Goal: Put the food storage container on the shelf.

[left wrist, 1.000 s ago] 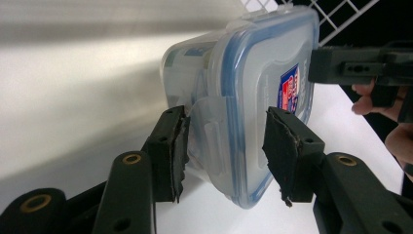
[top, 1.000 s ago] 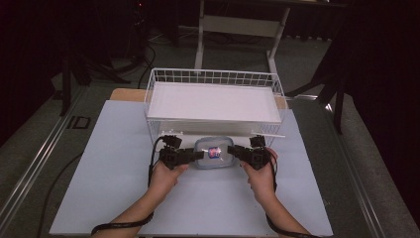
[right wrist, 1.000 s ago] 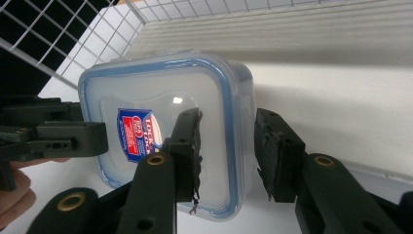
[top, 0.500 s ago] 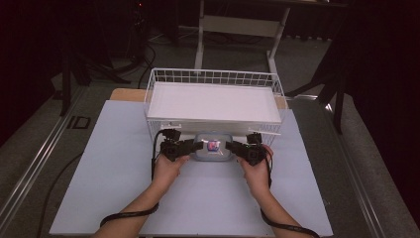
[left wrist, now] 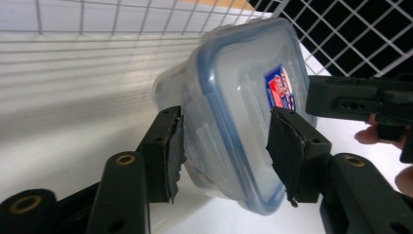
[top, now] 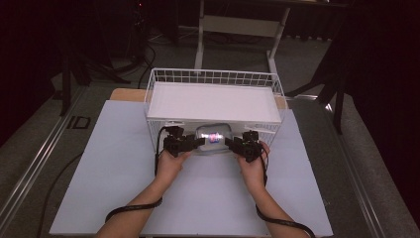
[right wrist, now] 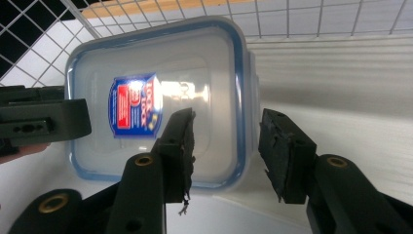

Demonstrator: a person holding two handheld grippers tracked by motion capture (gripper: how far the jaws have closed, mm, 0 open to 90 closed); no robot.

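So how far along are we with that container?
Done: both grippers, left and right, have the lidded container by opposite ends. In hand: it sits at the front opening of the wire basket, under its white shelf. Left: sliding it fully inside and letting go.

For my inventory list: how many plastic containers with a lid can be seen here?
1. The one clear container with a blue-rimmed lid sits at the near edge of the white wire basket, between the left gripper and the right gripper. I see none hidden elsewhere.
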